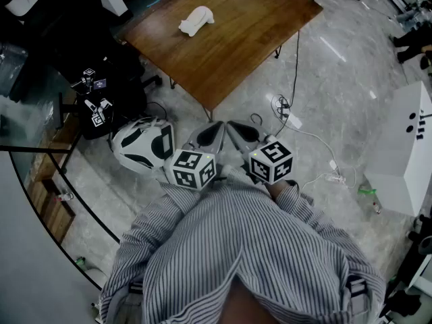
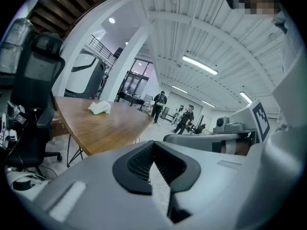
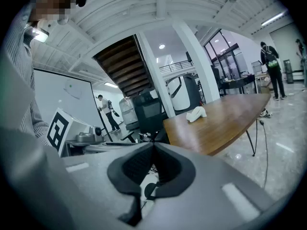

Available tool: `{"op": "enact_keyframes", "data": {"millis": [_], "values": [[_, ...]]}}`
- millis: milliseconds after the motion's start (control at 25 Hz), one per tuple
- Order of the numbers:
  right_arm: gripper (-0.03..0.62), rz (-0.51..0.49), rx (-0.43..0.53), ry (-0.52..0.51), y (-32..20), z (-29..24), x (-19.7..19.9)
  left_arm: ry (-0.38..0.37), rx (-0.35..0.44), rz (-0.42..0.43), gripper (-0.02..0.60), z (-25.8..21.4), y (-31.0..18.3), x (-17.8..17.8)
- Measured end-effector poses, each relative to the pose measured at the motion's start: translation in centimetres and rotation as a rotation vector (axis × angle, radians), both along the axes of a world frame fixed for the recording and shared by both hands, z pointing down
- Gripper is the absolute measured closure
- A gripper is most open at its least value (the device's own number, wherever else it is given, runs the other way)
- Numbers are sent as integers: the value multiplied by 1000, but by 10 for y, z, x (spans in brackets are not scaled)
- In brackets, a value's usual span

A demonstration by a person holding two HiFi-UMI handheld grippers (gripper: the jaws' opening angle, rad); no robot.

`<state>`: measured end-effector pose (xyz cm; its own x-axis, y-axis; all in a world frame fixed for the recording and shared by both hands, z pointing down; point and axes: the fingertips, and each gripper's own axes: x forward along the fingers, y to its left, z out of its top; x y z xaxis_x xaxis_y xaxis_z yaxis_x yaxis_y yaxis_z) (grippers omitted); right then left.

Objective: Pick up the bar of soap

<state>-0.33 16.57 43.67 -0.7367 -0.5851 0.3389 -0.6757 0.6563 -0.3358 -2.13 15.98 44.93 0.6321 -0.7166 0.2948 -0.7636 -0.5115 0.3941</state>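
The white bar of soap [image 1: 196, 20] lies on the far left part of a brown wooden table [image 1: 243, 42], with nothing else on the tabletop. Both grippers are held close to the person's chest, well short of the table, with their tips side by side. My left gripper [image 1: 217, 127] is shut and holds nothing. My right gripper [image 1: 234, 127] is shut and holds nothing too. In the left gripper view the closed jaws [image 2: 153, 145] point toward the table [image 2: 110, 128] and the soap [image 2: 100, 108]. In the right gripper view the shut gripper [image 3: 153, 147] has the soap [image 3: 196, 113] far ahead to the right.
A black office chair [image 1: 94, 39] stands left of the table. A white helmet-like object [image 1: 143, 145] lies on the floor by the left gripper. Cables [image 1: 297, 123] run across the stone floor, and a white box [image 1: 405, 147] stands at the right. People [image 2: 158, 104] stand far off.
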Motion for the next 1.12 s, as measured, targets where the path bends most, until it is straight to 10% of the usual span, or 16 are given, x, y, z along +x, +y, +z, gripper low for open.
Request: {"op": "enact_keyframes", "data": {"millis": [1120], "values": [[592,-5,-18,-96,-8,-1,15,-20,-22,-44,578,8,-8,3]]}}
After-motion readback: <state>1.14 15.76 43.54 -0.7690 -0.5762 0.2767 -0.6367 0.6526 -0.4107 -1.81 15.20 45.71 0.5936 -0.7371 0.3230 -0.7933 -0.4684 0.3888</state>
